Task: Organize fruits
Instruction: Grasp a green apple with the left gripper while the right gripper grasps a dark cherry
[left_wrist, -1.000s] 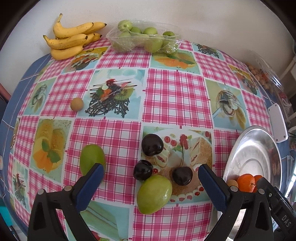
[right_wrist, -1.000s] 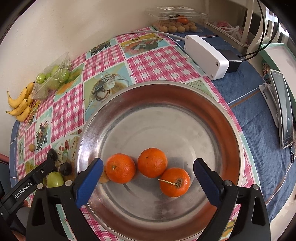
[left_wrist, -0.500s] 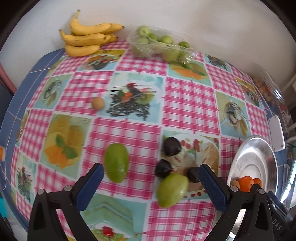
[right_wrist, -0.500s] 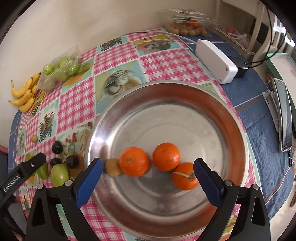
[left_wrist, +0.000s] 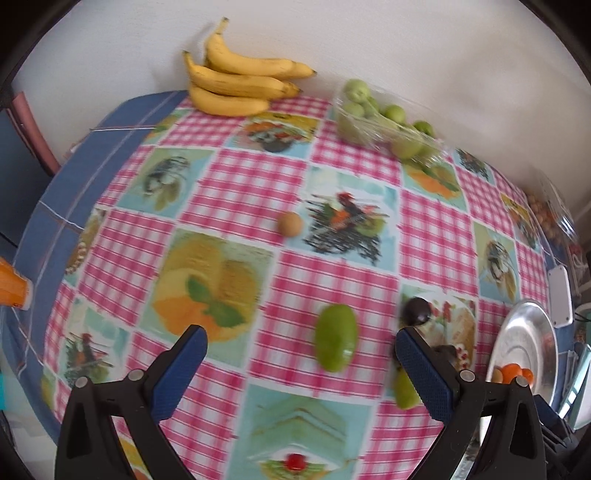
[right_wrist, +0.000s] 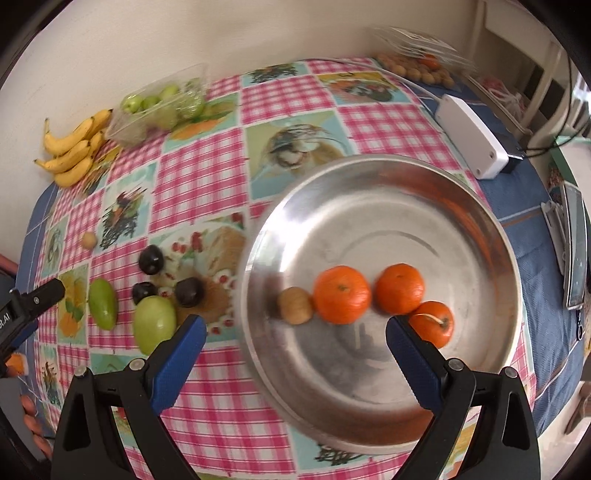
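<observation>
**Fruit sorting: both tools empty, plate partly filled**

The left hand-held gripper (left_wrist: 301, 356) hangs above the checked surface (left_wrist: 258, 173) with its jaws spread wide and nothing between them. A long green fruit (left_wrist: 336, 342) lies on the cloth between its fingers, nearer the right one. A dark plum (left_wrist: 416, 309) sits just beyond the right finger; a second green fruit (left_wrist: 404, 390) is partly hidden behind that finger.

The right hand-held gripper (right_wrist: 295, 345) is likewise spread and empty, hovering over the near rim of the steel plate (right_wrist: 461, 206). In the plate lie three oranges (right_wrist: 341, 290) and a small brown fruit (right_wrist: 294, 305) touching the leftmost orange. The rightmost orange is partly covered by the right finger.

Left of the plate, on the cloth, three dark plums (right_wrist: 151, 259) cluster beside a round green fruit (right_wrist: 154, 326), with the long green fruit further left. A lone small brown fruit (left_wrist: 290, 223) sits near mid-surface. Bananas (left_wrist: 236, 85) and a clear pack of green fruit (left_wrist: 384, 123) stand along the wall. A white box (right_wrist: 471, 134) lies beyond the plate. Both views are somewhat blurred.
</observation>
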